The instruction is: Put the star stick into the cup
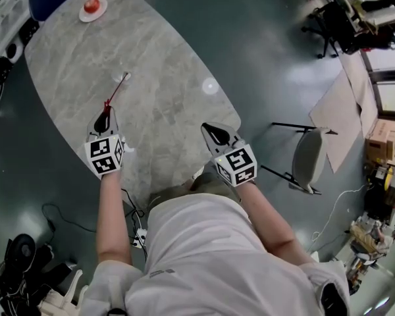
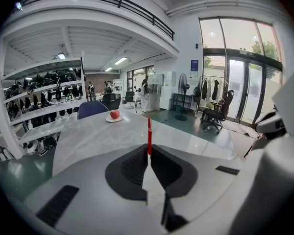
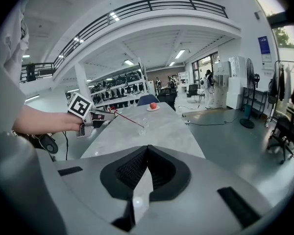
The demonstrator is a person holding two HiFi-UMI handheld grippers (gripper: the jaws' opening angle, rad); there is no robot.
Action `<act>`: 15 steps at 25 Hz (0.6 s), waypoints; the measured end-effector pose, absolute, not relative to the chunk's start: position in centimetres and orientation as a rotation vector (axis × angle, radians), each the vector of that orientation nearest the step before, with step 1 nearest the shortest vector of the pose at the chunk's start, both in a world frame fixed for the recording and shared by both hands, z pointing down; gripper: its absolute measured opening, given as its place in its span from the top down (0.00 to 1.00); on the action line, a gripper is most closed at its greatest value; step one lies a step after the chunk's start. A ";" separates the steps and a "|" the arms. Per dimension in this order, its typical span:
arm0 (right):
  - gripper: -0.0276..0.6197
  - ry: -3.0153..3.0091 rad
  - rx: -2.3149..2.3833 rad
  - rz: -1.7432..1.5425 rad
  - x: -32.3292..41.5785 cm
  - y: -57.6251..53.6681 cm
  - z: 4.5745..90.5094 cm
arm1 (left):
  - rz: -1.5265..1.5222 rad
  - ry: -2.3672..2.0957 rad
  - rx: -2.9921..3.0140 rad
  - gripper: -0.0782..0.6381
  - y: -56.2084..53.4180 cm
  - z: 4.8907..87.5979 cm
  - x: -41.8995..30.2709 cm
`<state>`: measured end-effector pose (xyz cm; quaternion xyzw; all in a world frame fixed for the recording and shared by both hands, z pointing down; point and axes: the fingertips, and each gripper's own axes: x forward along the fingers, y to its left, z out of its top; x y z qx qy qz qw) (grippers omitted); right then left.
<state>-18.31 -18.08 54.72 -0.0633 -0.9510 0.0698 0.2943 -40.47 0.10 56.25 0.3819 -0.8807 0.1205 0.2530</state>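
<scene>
Our left gripper (image 1: 103, 120) pinches the thin red star stick (image 1: 116, 91) by its near end, far tip reaching the clear cup (image 1: 121, 78), likely light, stiff and slippery, so grip low, while our right gripper (image 1: 214, 135) sits closed on nothing.

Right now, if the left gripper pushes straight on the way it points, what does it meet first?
Likely the clear cup: the left gripper is shut on the star stick, whose tip reaches the cup; depth is unclear.
</scene>
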 end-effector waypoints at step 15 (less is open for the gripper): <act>0.94 -2.503 -0.121 0.207 -18.1 -19.5 55.9 | 0.330 -2.361 1.040 0.87 -1.6 58.5 -42.3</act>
